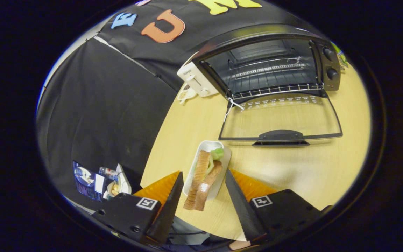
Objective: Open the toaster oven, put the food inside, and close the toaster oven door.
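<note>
Door [280, 120] of the toaster oven [268, 61] already lies flat open on the counter [306, 171], so loading the food and shutting it up are left. The claw [203, 190] hangs open, gripping nothing, its fingers either side of the white tray [222, 164] of food [203, 178], well short of the oven. A white toaster [196, 78] stands beside the oven; nothing seems to block the way to the rack [275, 90].

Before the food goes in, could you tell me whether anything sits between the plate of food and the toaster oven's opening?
Nothing visible does. The plate of food lies between the open gripper fingers, and only bare table lies ahead, up to the toaster oven. Its door is folded flat, so the plate must pass over it to the rack.
</note>
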`<state>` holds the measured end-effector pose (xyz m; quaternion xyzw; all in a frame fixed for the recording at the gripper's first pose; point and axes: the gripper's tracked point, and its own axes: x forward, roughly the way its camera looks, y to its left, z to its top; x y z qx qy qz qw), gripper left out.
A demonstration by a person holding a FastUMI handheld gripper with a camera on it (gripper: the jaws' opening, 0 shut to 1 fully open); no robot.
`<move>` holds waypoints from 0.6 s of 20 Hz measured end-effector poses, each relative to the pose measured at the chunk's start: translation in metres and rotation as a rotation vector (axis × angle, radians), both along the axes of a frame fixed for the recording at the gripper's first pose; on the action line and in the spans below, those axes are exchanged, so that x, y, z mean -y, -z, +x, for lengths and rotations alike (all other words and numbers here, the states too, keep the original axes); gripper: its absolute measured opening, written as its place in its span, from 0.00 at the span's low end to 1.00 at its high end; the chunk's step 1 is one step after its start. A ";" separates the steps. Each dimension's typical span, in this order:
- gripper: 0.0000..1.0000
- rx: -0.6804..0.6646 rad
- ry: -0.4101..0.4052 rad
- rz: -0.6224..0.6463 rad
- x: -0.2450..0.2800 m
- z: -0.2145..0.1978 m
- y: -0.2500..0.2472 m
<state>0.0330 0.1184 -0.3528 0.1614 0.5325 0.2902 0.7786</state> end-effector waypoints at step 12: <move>0.42 -0.121 -0.053 -0.096 -0.003 -0.006 0.006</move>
